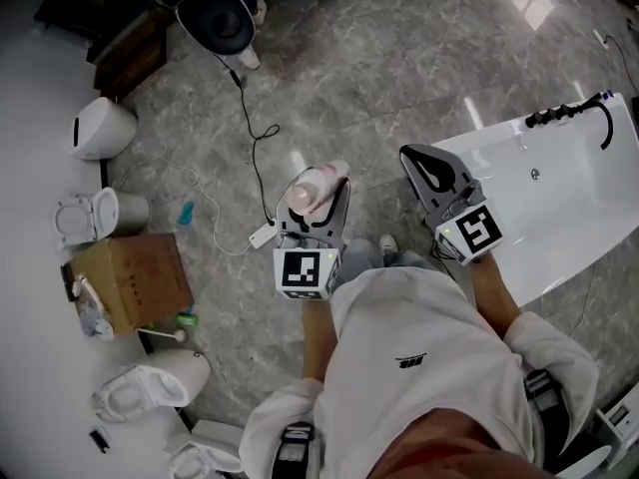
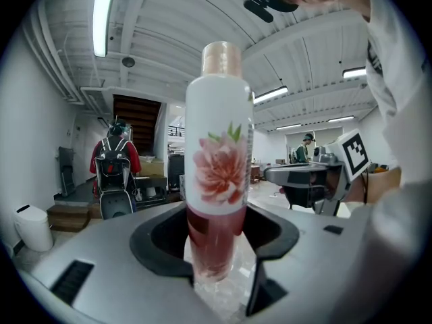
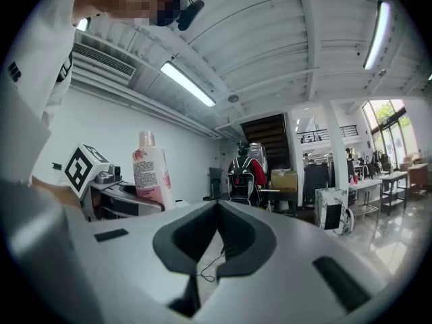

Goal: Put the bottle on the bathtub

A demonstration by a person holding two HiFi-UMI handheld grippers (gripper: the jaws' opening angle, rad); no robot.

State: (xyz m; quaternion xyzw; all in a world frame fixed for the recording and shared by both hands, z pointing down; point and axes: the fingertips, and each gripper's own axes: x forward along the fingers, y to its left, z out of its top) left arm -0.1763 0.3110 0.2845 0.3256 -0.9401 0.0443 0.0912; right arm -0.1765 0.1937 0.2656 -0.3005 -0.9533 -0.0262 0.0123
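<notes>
A white and pink bottle (image 1: 314, 188) with a flower print and a beige cap stands upright in my left gripper (image 1: 316, 211), whose jaws are shut on its lower part. In the left gripper view the bottle (image 2: 217, 174) fills the middle, its base between the dark pads. It also shows in the right gripper view, the bottle (image 3: 151, 169) off to the left. My right gripper (image 1: 431, 173) is shut with nothing in it, held just left of the white bathtub (image 1: 559, 218). Both grippers hang in the air above the floor.
The bathtub's black faucet and hose (image 1: 571, 114) sit at its far end. On the grey floor lie a white cable (image 1: 205, 203), a cardboard box (image 1: 135, 279), toilets (image 1: 95, 213) and a black round seat (image 1: 217, 18). A person with a backpack (image 3: 246, 171) stands far off.
</notes>
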